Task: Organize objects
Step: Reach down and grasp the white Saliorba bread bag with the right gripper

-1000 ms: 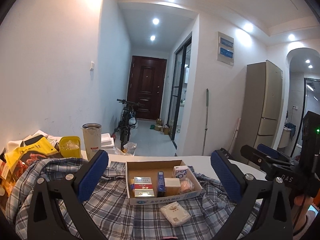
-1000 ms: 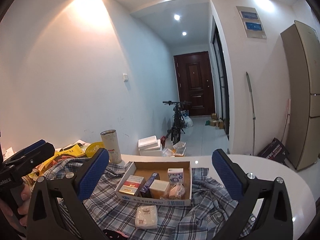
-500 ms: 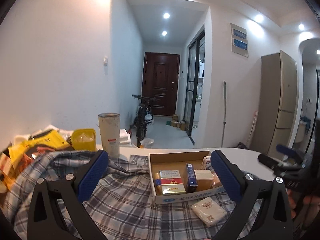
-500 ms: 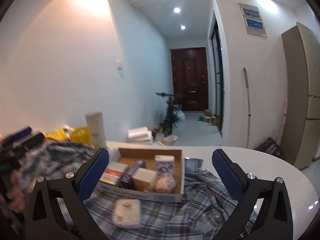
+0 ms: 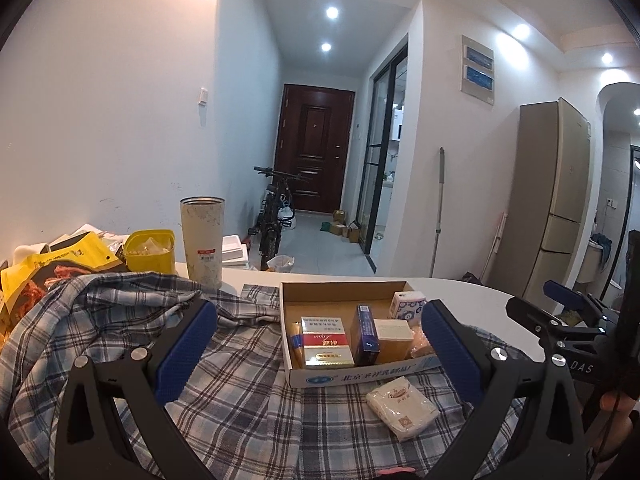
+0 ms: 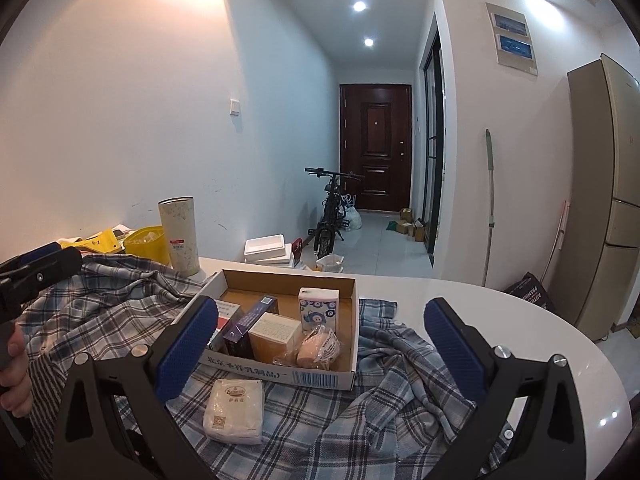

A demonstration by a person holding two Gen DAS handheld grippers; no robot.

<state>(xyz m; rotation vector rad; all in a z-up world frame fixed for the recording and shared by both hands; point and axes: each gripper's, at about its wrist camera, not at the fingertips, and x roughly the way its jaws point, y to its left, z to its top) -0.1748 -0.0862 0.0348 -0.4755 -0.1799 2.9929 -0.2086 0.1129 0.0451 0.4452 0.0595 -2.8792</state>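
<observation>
A shallow cardboard box [image 5: 352,374] [image 6: 280,374] holding several small packages lies on a plaid shirt [image 5: 248,392] [image 6: 360,424] spread over a white table [image 6: 500,320]. A white tissue pack [image 5: 402,407] [image 6: 235,410] lies on the shirt just in front of the box. My left gripper [image 5: 320,344] is open and empty, above the shirt facing the box. My right gripper [image 6: 320,344] is open and empty, just short of the box and tissue pack. Each gripper shows at the edge of the other's view, the right one [image 5: 560,320] and the left one [image 6: 36,268].
A tall cream tumbler [image 5: 202,242] [image 6: 179,236], a yellow container [image 5: 150,251] and yellow snack bags [image 5: 44,276] stand at the table's back left by the wall. Beyond the table are a bicycle [image 6: 330,216], a door and a fridge [image 5: 548,204].
Both views swung sideways and came back; the box now sits a little right of centre in the left view and left of centre in the right view. Both grippers stayed open.
</observation>
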